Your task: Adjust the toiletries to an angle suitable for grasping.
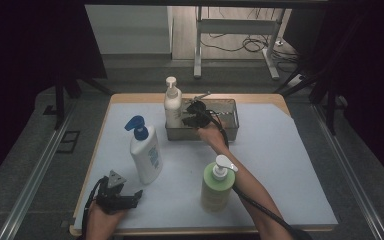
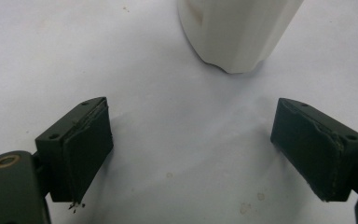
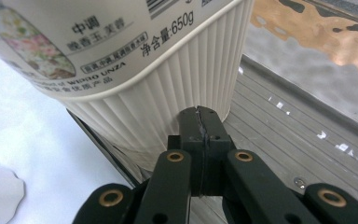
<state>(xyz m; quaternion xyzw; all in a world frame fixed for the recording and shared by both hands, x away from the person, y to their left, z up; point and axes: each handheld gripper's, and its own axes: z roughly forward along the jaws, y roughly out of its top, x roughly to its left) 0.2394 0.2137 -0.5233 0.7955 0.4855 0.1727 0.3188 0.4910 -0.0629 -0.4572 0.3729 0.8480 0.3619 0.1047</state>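
A cream pump bottle [image 1: 172,102] stands at the left end of a metal tray [image 1: 230,112] at the back of the table. My right gripper [image 1: 185,119] reaches into the tray beside it. In the right gripper view its jaws [image 3: 204,122] are shut pad against pad with nothing between, tips right at the bottle's ribbed base [image 3: 168,79]. My left gripper [image 1: 138,196] rests at the front left, open. In the left gripper view it [image 2: 191,114] holds nothing and faces the base of a white bottle [image 2: 237,32].
A white bottle with a blue pump [image 1: 146,152] stands left of centre. A green bottle with a white pump [image 1: 216,185] stands near the front, close to my right forearm. A white sheet [image 1: 280,165] covers the tabletop. The tray's ridged floor [image 3: 284,140] lies beside the cream bottle.
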